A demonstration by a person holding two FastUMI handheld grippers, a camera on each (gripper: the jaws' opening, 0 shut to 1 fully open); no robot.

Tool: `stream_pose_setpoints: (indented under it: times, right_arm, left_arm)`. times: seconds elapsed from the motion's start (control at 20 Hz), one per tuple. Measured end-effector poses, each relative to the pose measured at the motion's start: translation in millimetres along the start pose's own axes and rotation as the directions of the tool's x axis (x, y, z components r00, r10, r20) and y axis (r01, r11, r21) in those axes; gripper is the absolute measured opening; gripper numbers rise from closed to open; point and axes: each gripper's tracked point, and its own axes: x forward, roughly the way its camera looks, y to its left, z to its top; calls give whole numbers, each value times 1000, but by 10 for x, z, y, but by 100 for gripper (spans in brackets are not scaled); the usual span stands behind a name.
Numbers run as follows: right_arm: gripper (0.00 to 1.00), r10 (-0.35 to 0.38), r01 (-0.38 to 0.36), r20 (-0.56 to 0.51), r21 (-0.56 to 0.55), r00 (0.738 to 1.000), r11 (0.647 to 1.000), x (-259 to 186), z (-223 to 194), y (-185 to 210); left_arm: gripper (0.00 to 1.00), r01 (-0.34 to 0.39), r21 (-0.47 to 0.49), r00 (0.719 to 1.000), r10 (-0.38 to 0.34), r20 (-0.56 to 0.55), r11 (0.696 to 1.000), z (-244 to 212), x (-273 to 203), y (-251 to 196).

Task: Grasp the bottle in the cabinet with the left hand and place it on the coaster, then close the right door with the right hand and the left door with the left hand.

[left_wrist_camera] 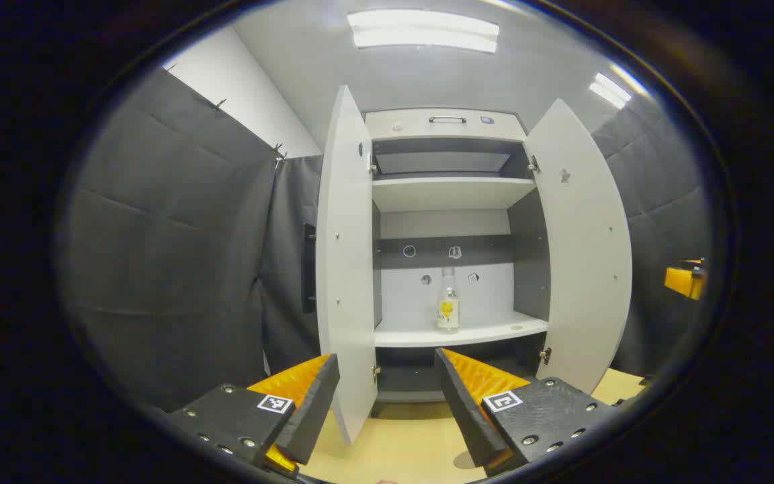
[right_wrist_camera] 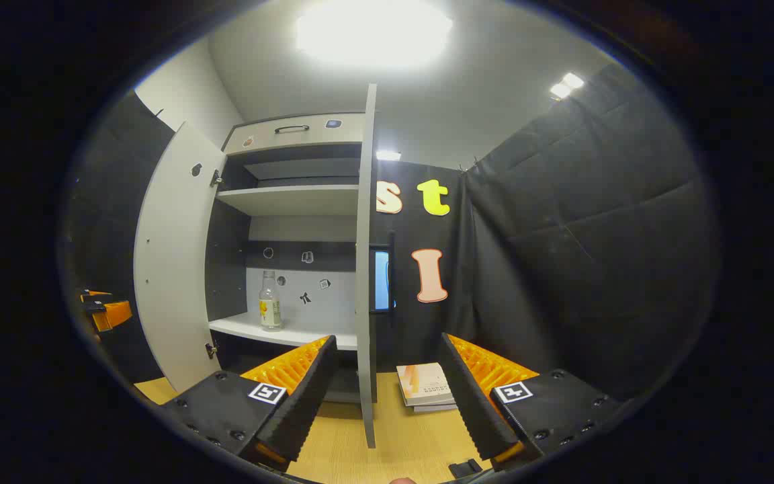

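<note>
Ceiling light panels light the booth evenly; in the right gripper view the panel blows out into white glare. Fisheye distortion bows the cabinet doors near the edges. Focus is sharp, shadows soft.

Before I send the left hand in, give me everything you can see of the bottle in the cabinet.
The small clear bottle with a yellow label stands upright on the white lower shelf of the open cabinet, roughly mid-shelf, set back from the front edge. It looks like transparent plastic or glass, with a narrow neck above a wider body; the cap is too small to tell. Only the shelf touches it. In the right gripper view it stands toward the shelf's left end.
</note>
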Motion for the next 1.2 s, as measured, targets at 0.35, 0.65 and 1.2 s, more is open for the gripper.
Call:
stream_pose_setpoints:
  times: [0.35,0.65,1.2]
  right_arm:
    - [96,14,-14,5,4,1000,1000,16,-9,-37]
    - [96,22,-22,11,-8,1000,1000,42,-46,-75]
    - [96,42,-42,1,0,999,999,151,-171,-263]
  left_arm:
    - [87,-15,0,1000,15,-3,1000,0,-66,-44]
    - [88,-26,-10,999,26,-20,1000,-47,-82,-86]
    - [88,-42,-20,999,41,-35,999,-81,-42,-317]
